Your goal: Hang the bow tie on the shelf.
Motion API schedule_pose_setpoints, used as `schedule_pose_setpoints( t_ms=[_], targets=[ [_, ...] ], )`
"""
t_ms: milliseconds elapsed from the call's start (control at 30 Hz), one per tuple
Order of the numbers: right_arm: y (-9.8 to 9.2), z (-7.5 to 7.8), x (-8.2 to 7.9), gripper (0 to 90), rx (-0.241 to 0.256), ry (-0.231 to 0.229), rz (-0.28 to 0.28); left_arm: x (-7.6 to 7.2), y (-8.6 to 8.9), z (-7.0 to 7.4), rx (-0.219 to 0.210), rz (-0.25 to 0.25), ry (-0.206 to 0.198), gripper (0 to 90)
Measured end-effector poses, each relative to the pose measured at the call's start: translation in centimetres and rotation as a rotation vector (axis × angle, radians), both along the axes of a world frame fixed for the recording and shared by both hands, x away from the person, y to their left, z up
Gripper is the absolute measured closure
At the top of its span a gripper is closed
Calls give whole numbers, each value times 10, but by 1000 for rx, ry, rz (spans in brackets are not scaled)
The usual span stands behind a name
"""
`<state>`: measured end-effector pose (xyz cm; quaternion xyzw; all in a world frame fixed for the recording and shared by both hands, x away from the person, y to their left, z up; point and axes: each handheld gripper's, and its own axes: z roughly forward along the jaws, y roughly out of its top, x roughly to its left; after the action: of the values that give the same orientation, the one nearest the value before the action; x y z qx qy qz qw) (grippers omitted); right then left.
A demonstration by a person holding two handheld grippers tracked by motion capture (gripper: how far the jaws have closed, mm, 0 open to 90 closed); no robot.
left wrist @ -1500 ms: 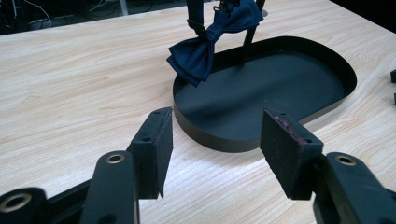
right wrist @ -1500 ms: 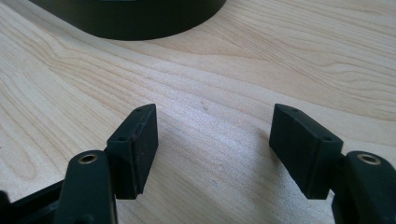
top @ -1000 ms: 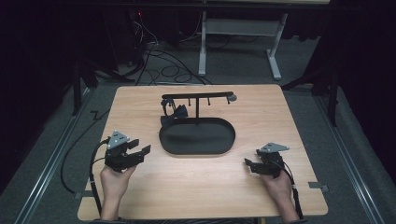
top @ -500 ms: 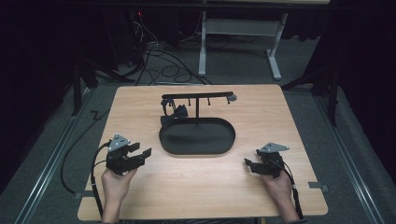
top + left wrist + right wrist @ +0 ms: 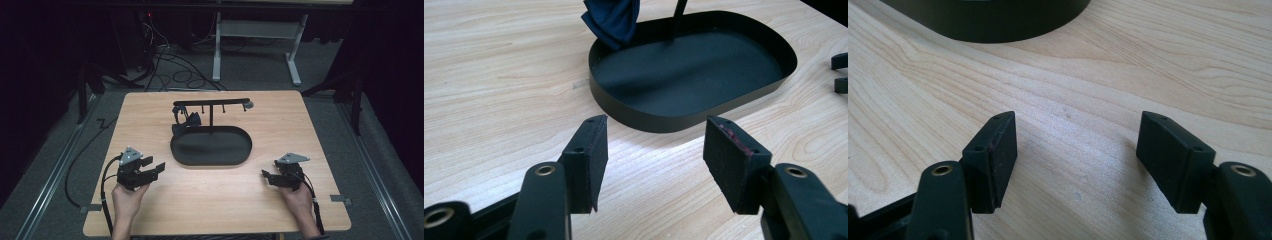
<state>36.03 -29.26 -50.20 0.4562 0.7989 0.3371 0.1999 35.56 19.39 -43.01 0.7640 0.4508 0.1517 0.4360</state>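
Both hand-held grippers, left [image 5: 156, 167] and right [image 5: 265, 175], gape wide and empty near the tray [image 5: 240, 157]. Dark cloth [image 5: 614, 20] is cut off at the left gripper view's top edge.

Wooden counter [image 5: 300, 125] on grey floor [image 5: 60, 150]; black cables [image 5: 175, 65] lie on the floor behind it, beside the white legs of a desk frame [image 5: 295, 55].

Bare table [image 5: 210, 195] lies between both grippers; the black tray [image 5: 211, 148] blocks beyond.

Dark lab: floor cables [image 5: 170, 62], desk frame [image 5: 257, 42].
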Motion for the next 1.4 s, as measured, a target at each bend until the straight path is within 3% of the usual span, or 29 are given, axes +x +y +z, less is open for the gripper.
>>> schedule_pose_setpoints(
  t_ms=[933, 1400],
  targets=[
    [0, 0, 0, 340, -1, -1, 2, -2, -4, -29, -31, -5, 63, 435],
    [0, 0, 0, 340, -1, -1, 2, -3, -6, -48, -13, 16, 99, 432]
  ],
)
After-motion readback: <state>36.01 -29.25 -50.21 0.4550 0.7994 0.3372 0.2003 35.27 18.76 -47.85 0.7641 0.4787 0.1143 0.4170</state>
